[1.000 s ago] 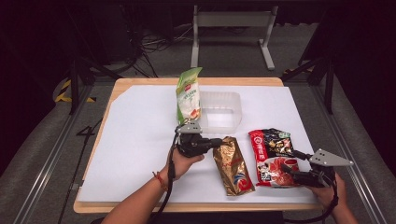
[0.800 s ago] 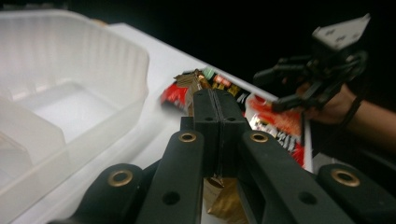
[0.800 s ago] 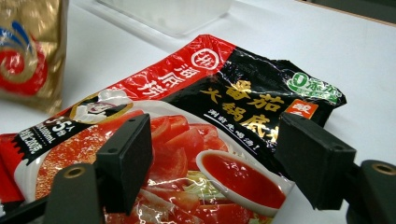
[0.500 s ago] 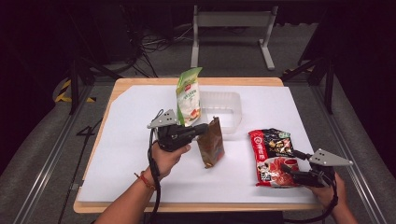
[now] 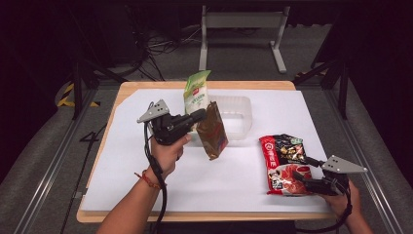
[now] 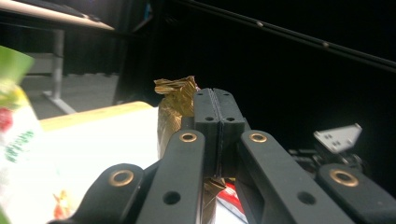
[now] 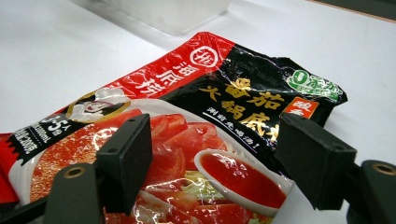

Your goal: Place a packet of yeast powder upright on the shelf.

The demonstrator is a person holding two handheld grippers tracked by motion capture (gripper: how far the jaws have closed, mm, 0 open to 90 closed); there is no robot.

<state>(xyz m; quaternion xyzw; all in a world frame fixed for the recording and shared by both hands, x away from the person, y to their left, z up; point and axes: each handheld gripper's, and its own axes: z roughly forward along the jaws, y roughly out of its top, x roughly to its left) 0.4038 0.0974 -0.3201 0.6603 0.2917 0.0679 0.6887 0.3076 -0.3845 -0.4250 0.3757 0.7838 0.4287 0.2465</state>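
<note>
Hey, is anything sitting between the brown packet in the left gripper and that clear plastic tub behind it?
Partly. The green packet stands upright at the clear tub's left end, beside the left gripper, which is shut on the brown packet. The packet hangs off the table at the tub's front wall; the rest of the opening looks free.

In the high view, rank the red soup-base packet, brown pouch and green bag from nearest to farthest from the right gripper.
From the right gripper:
1. Red soup-base packet, right beside it on the table.
2. Brown pouch, mid-table, held up by the left gripper.
3. Green bag, standing farther back by the clear tub.
</note>
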